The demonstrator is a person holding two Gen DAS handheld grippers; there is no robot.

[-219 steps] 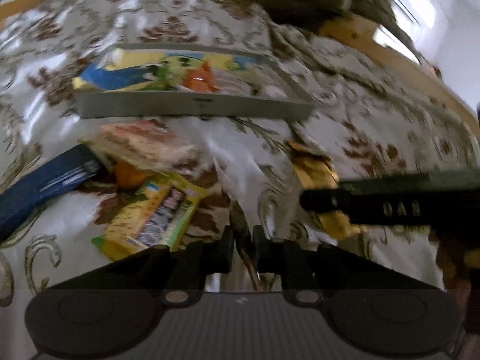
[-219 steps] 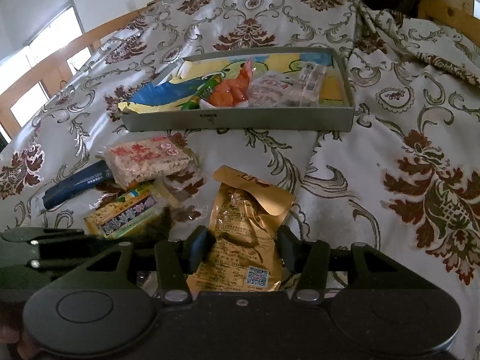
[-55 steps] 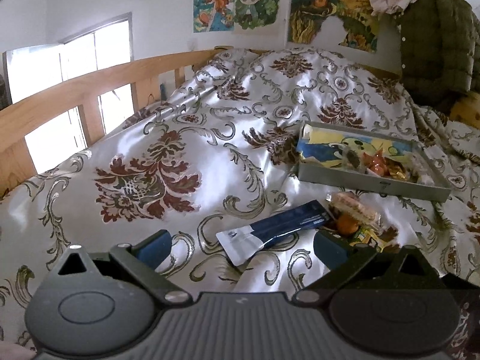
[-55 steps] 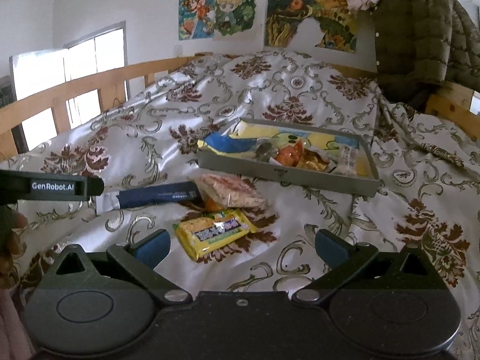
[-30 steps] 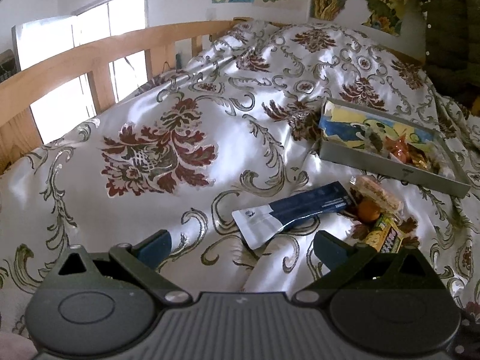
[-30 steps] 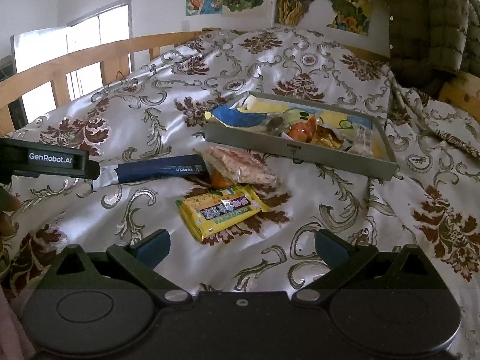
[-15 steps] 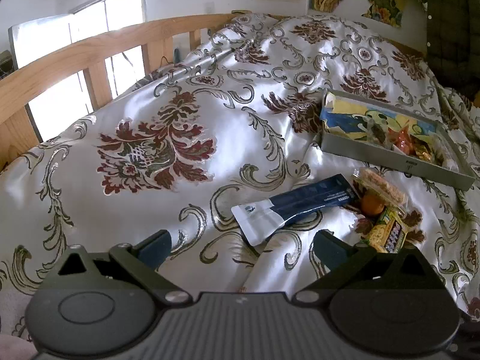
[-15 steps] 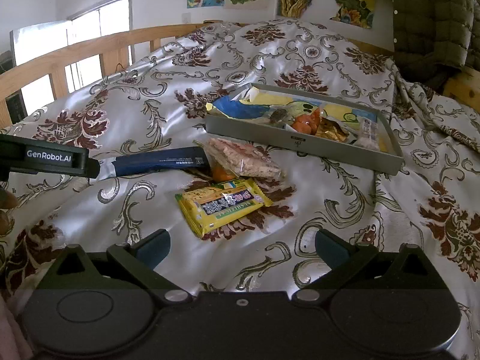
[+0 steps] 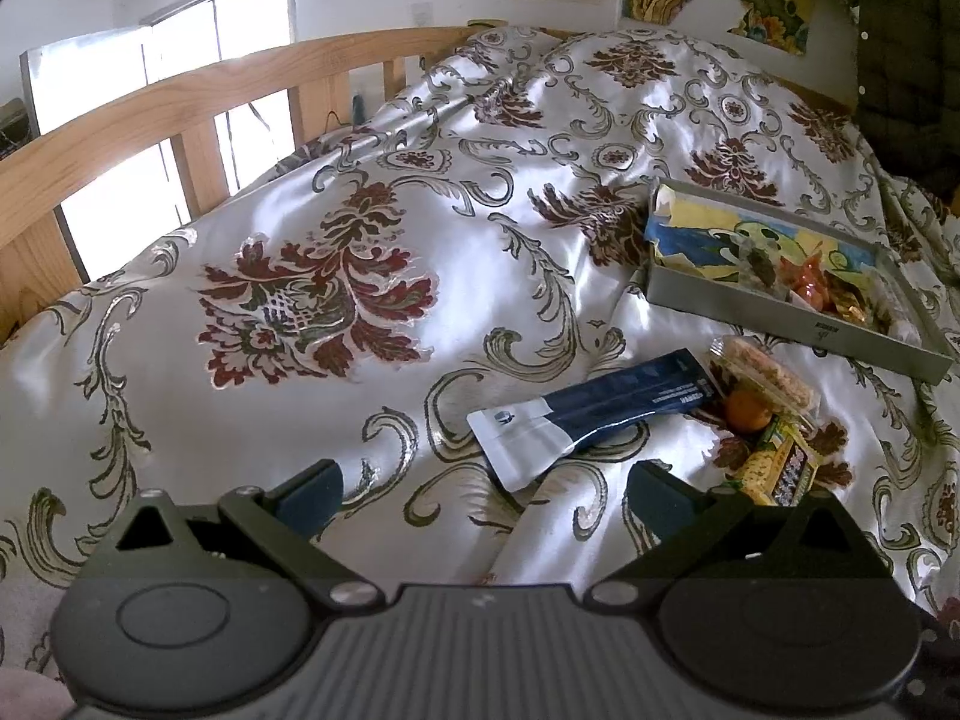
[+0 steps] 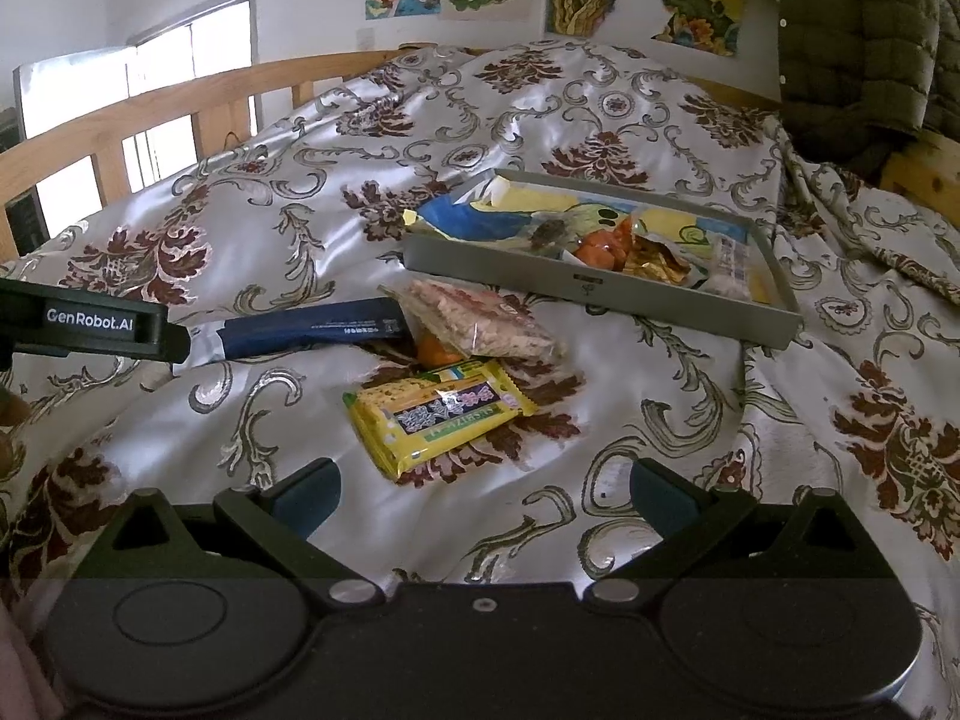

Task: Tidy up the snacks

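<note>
You are hovering both grippers, left gripper [image 9: 483, 483] and right gripper [image 10: 485, 489], jaws apart and empty; the grey rectangular tray [image 10: 606, 294] at centre frame is partly filled, while four loose snacks are lying below-left of it on the bed.

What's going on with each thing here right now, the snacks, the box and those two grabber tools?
Left gripper: open, empty.
Right gripper: open, empty.
Grey tray: on the bed, partly filled.
Yellow packet: flat on the bed.
Navy pouch: flat on the bed.
Clear cracker pack: resting over an orange.
</note>
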